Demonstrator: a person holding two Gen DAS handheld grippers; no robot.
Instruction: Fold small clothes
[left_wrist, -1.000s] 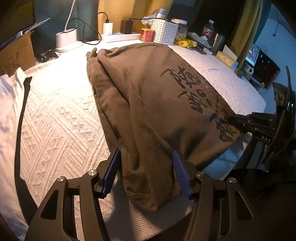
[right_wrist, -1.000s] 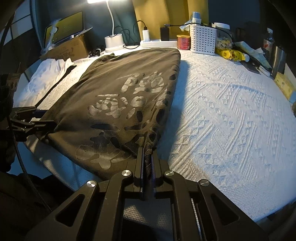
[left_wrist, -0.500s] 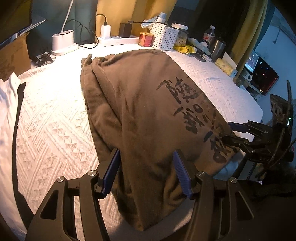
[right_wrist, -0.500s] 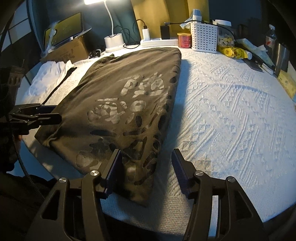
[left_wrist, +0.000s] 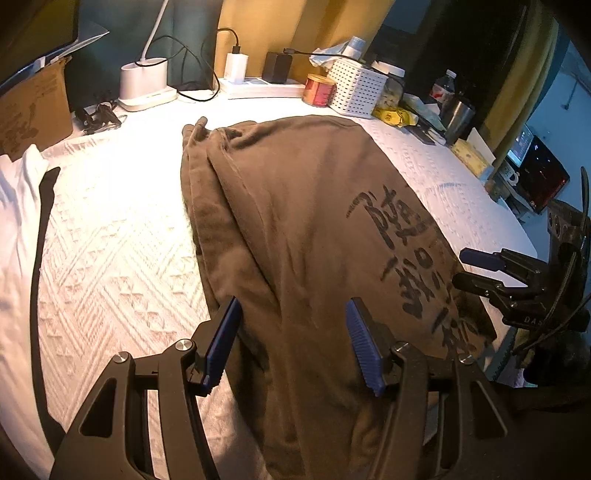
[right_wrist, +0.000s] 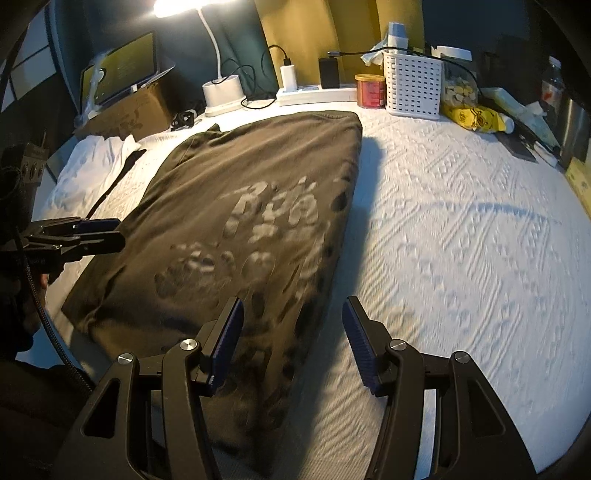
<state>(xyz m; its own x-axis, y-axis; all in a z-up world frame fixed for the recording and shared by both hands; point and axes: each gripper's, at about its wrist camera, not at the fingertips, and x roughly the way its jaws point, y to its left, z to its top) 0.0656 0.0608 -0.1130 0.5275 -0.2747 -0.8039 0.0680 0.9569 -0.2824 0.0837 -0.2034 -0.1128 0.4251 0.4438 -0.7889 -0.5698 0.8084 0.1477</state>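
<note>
A brown T-shirt (left_wrist: 303, 229) with dark printed characters lies folded lengthwise on the white textured table cover (left_wrist: 110, 236). My left gripper (left_wrist: 291, 343) is open above the shirt's near left part, and its blue pads (left_wrist: 221, 343) stand either side of a fold without pressing on it. My right gripper (right_wrist: 293, 339) is open over the shirt's (right_wrist: 240, 206) near right edge, with nothing held. Each gripper also shows in the other's view, the right gripper (left_wrist: 484, 273) at the shirt's right corner and the left gripper (right_wrist: 88, 236) at its left side.
A white garment (left_wrist: 18, 206) with a black strip lies at the left edge. Along the back stand a cardboard box (left_wrist: 33, 110), a lamp base (left_wrist: 146, 85), a power strip (left_wrist: 258, 88), a red tin (left_wrist: 318, 89), a white basket (left_wrist: 356, 92) and a metal cup (left_wrist: 458, 118).
The right gripper was shut on the shirt's near edge, then let go and opened. Both grippers have shifted a little over the shirt's near end, and the shirt lies flat.
</note>
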